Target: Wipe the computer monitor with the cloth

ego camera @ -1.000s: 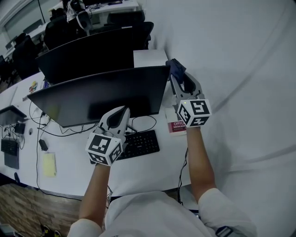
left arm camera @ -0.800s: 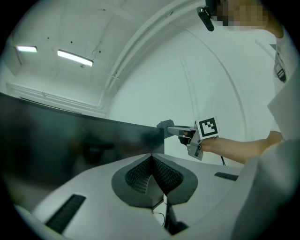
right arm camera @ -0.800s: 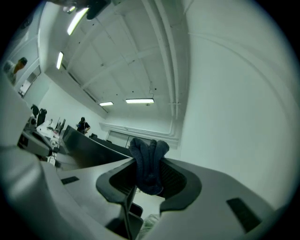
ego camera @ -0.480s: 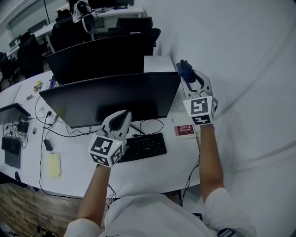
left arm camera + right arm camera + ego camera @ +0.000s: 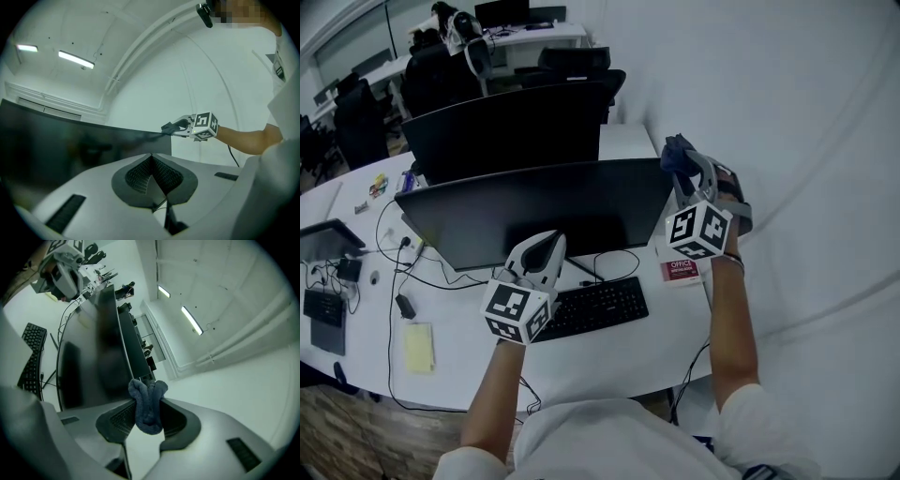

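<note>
My right gripper (image 5: 678, 161), pinching the cloth (image 5: 672, 150), has reached the monitor (image 5: 544, 211)'s right corner, ready to wipe; my left gripper (image 5: 547, 246)'s jaws are pressed together.

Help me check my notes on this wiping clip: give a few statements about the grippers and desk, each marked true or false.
The right gripper is shut on the cloth. True.
The left gripper holds a second cloth. False: its jaws are together with nothing between them.
The cloth is near the monitor's upper right corner. True.
The keyboard is white. False: it is black.
</note>
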A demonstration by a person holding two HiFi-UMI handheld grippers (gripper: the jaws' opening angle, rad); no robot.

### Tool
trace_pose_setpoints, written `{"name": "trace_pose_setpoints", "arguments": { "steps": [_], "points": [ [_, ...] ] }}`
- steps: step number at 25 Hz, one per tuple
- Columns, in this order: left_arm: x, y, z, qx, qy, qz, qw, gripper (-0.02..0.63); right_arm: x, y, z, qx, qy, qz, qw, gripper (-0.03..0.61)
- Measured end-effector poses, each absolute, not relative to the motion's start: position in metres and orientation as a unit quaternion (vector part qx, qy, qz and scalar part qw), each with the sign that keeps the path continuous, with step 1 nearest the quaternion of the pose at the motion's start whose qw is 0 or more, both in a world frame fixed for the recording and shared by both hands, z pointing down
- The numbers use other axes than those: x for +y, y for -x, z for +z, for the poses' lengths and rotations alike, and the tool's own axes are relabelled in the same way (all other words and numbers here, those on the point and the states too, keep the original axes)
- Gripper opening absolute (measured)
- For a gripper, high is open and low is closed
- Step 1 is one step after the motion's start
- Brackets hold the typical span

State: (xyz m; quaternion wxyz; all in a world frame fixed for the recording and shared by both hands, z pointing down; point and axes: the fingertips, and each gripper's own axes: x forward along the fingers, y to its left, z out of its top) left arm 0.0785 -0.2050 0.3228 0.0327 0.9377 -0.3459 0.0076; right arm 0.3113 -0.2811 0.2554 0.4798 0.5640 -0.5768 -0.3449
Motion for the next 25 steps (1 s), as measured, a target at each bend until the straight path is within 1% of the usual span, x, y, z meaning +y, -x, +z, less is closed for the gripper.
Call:
{"name": "trace_pose_setpoints", "arguments": {
  "steps": [3,6,25],
  "points": [
    [-0.205,-0.068,0.321,-0.342,-0.939,0.004,0.03,0.011,-0.279,-0.298,0.257,-0.571,-0.551,-0.352,0.496,0.144],
    [-0.205,-0.056,0.319,-0.343,-0.939,-0.001,0.029,0.011,-0.28,-0.276,0.256,-0.582,-0.538,-0.355,0.496,0.144],
    [-0.216,0.075,0.316,-0.393,-0.919,-0.014,0.032,0.011,-0.292,-0.086,0.256,-0.652,-0.479,-0.391,0.439,0.144]
  ]
}}
